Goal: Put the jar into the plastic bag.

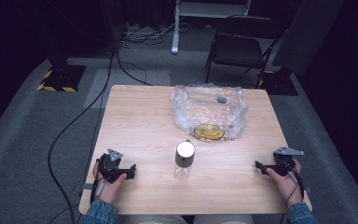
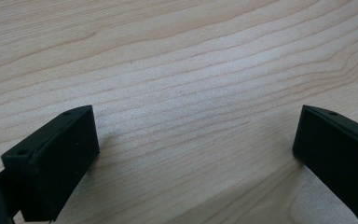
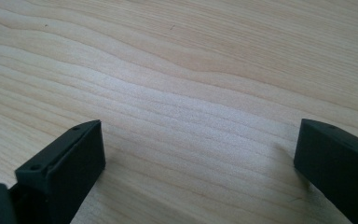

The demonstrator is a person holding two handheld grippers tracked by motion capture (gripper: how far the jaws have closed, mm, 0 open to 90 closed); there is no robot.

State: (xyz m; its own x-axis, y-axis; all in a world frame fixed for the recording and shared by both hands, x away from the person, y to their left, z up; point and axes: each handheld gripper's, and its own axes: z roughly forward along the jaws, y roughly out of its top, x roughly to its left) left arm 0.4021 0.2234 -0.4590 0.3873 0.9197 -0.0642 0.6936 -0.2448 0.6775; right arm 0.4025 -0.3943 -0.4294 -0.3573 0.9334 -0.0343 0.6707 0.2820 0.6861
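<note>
light: table (image 1: 140,116) bright, surroundings dark — glare: bag (image 1: 209,111) — focus: sharp

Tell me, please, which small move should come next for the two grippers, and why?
Probably the left gripper should move toward the small bottle and close on it. Both the left and the right gripper rest open on the table, holding nothing, and the bottle stands upright between them, in front of the clear plastic bag.

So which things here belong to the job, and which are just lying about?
Likely in the job:
- bottle, upright between the two tools
- clear plastic bag behind it, holding a yellow-labelled item

Lying about:
- folding chair
- floor cables
- hazard-striped stand base
</note>
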